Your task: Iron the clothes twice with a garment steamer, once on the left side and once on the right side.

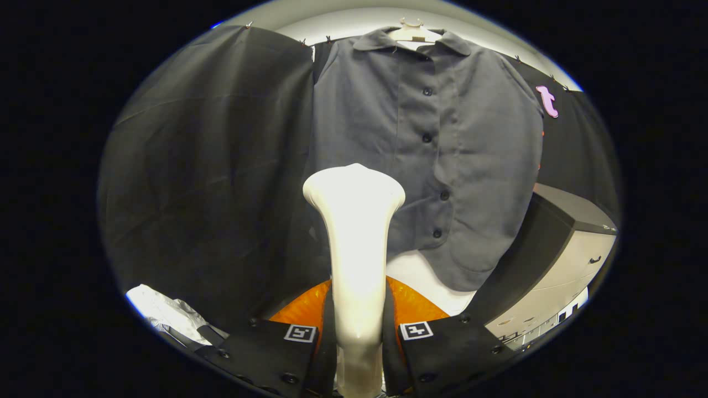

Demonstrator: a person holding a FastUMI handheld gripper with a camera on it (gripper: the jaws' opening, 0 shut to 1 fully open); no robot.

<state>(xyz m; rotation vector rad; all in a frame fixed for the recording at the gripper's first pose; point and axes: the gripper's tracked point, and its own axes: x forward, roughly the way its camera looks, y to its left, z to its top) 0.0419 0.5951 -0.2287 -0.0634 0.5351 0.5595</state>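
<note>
We see a big grey shirt (pixel 442 143) hanging on a hanger (pixel 414 32) in front of the black cloth wall (pixel 210 166). It hangs straight down, collar at the top and hem at the bottom, and the row of buttons runs down its middle. So its long way goes up and down, and its front faces us.

Next comes the white garment steamer (pixel 357 243). It stands up tall between the two fingers. Its wide head is at the top and its thin handle goes down to us. Its long way also goes up and down, like the shirt. The head sits in front of the lower part of the shirt, on the side left of the buttons. We cannot tell if the head touches the cloth yet.

The gripper (pixel 358 331) has its fingers close together, and both press on the handle, one on each side. It holds the steamer tight.

We think we are at the start of a stroke on that side. To do it well, we should keep the head flat to the cloth and move slowly along the shirt's long way. We should stay off the buttons and not push hard, or the shirt will swing.

To the right stands a pale cabinet (pixel 575 249).
</note>
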